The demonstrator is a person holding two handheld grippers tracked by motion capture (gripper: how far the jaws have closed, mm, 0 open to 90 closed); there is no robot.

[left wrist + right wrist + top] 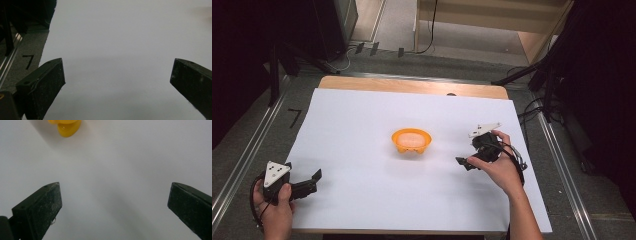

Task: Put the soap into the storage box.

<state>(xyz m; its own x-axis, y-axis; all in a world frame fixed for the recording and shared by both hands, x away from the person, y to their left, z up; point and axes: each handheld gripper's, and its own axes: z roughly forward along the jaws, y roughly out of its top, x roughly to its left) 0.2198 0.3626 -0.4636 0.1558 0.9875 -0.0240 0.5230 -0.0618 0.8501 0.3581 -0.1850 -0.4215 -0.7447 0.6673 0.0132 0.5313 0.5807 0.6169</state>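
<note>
White table [362,115]: one orange bowl [412,140]; left gripper [312,181], right gripper [463,162], jaws spread, empty.

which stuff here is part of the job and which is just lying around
Part of the job: orange bowl, right gripper, left gripper, both open and apart from the bowl.

Just lying about: white sheet, cables on the floor, black tape mark.

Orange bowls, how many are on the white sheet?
1. The orange bowl sits mid-sheet, between the left gripper and the right gripper.
</note>
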